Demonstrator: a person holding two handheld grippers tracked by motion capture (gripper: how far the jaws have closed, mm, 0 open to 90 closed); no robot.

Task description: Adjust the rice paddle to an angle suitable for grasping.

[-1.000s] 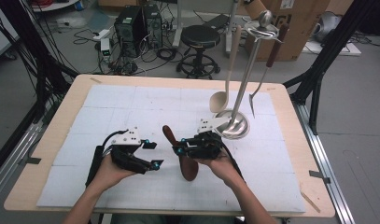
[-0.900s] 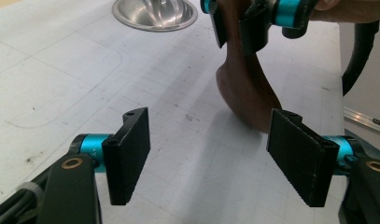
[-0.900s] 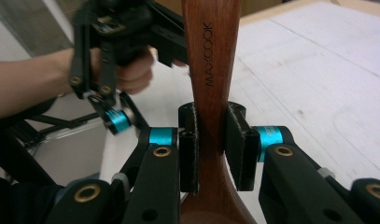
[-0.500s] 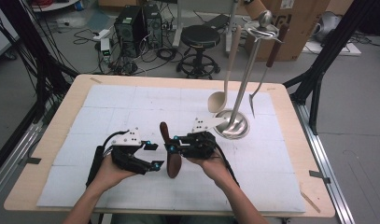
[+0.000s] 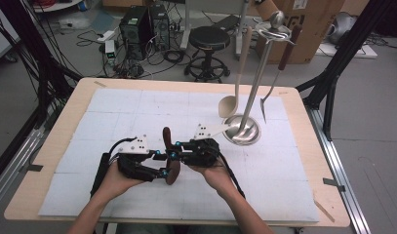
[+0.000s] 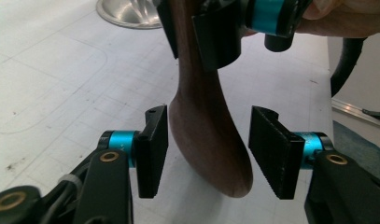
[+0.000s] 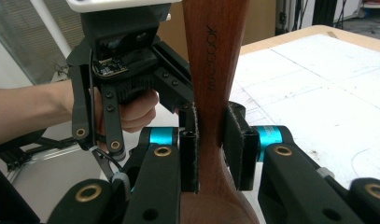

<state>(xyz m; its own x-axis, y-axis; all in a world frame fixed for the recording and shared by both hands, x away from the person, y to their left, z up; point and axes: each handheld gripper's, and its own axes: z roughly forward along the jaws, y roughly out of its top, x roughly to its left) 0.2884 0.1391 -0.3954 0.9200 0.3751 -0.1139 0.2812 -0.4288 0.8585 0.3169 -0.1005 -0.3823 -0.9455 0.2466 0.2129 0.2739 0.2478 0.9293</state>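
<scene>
White padded sheeting covers the wooden worktop (image 5: 303,146), with cables, a stool and a cardboard box on the floor beyond it; near the front edge, the person's two hands meet around one dark wooden spatula (image 5: 170,156).

The right hand-held gripper (image 5: 179,148) pinches the spatula at the narrow neck where handle widens into blade; in the right gripper view its two pads press flat on either side of the wood (image 7: 211,140), and stamped lettering runs along the handle above them; the handle rises away from the jaws, the blade hangs below them.

The left hand-held gripper (image 5: 162,170) sits just beside it, its jaws around the spatula's broad rounded blade; in the left gripper view the blade (image 6: 211,140) stands between the two pads, the left pad touching or almost touching its edge, the right pad with a clear gap; these jaws have just been closing in on the blade, and they do not clamp it; the right gripper's jaws show above in that view, gripping the neck.

In the high view the spatula stands roughly upright and slightly tilted, above the sheeting, between the two hands.

Farther back and to the right stands a metal utensil stand (image 5: 242,131) with a round base; a pale wooden spoon (image 5: 235,87) and a dark-handled fork (image 5: 274,83) hang from its top hooks.
</scene>
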